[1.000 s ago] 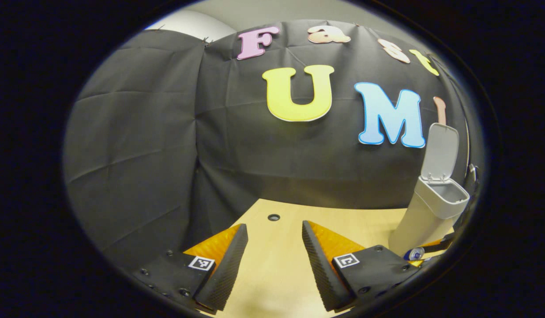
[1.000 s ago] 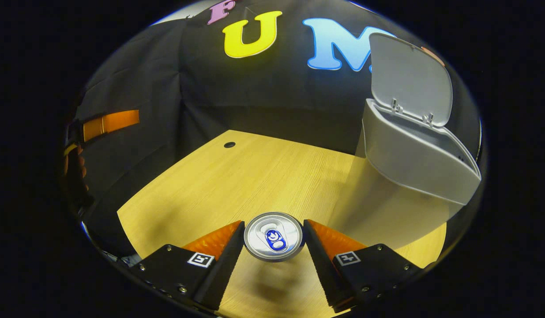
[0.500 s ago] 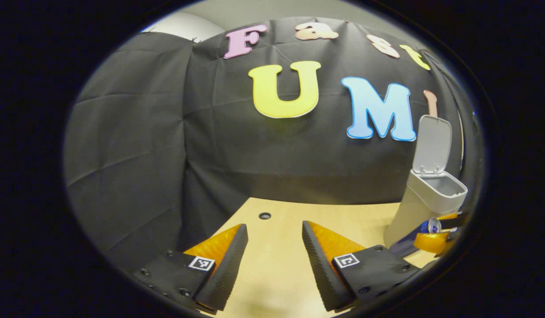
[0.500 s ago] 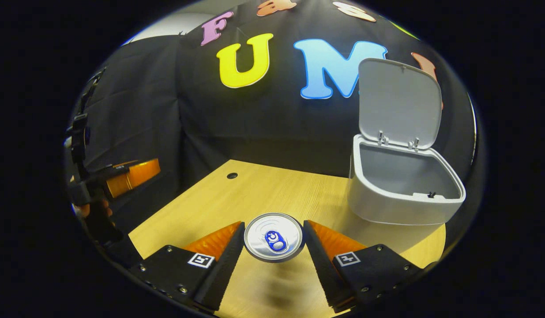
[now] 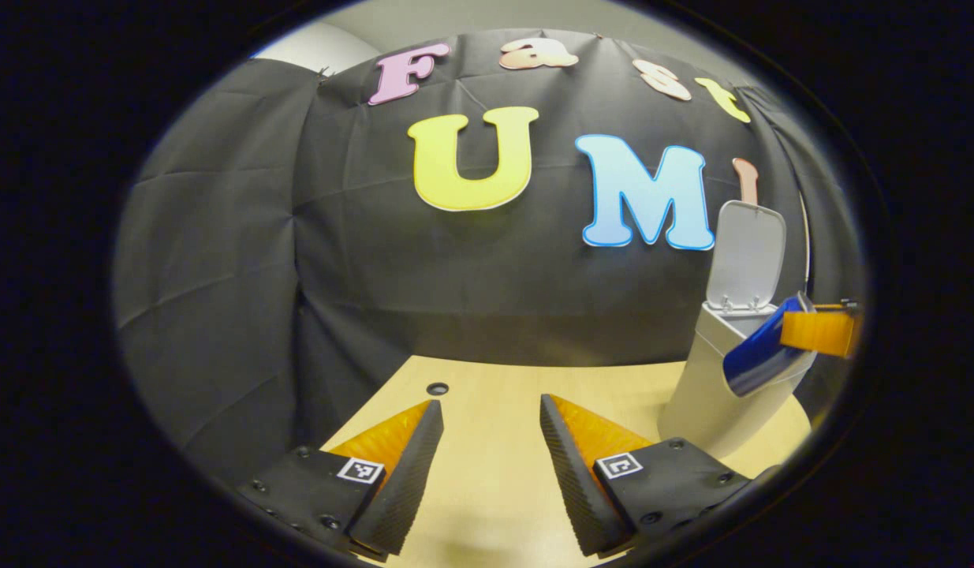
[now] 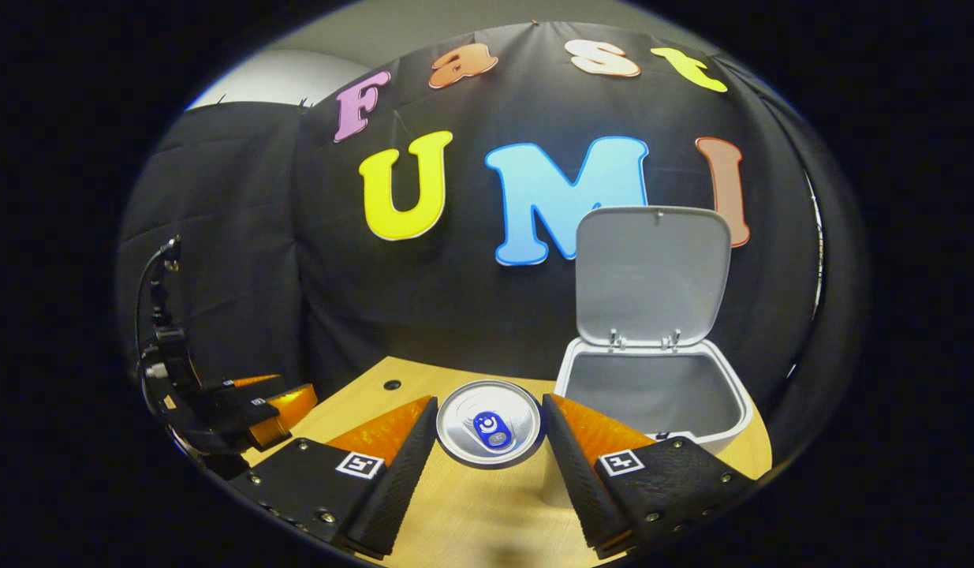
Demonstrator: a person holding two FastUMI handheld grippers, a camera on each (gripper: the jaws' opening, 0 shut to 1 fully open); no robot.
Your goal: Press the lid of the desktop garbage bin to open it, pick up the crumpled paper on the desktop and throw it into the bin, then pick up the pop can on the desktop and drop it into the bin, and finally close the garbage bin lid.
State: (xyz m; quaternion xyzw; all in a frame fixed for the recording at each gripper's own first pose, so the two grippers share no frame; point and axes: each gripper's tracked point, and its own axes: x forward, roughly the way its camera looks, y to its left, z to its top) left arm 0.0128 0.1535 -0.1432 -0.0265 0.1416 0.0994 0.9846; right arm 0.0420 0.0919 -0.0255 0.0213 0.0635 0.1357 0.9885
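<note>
My right gripper (image 6: 489, 430) is shut on the pop can (image 6: 490, 424), whose silver top with a blue tab faces the camera. The can is held in the air in front of the grey desktop bin (image 6: 652, 394), whose lid (image 6: 652, 272) stands upright and open. In the left gripper view the blue can (image 5: 759, 351) hangs tilted right at the bin's (image 5: 711, 394) rim, held by the other gripper (image 5: 822, 331). My left gripper (image 5: 487, 442) is open over the wooden desktop (image 5: 487, 481), with nothing between its fingers. It also appears at the far left of the right gripper view (image 6: 242, 410).
A round cable hole (image 5: 437, 388) sits in the desktop near the back wall. The black cloth wall stands close behind the bin and along the left side. The bin stands near the desktop's right edge.
The right gripper has lifted the can from low over the desktop up to the bin's rim. The left gripper's view has swung slightly right; it stays open.
</note>
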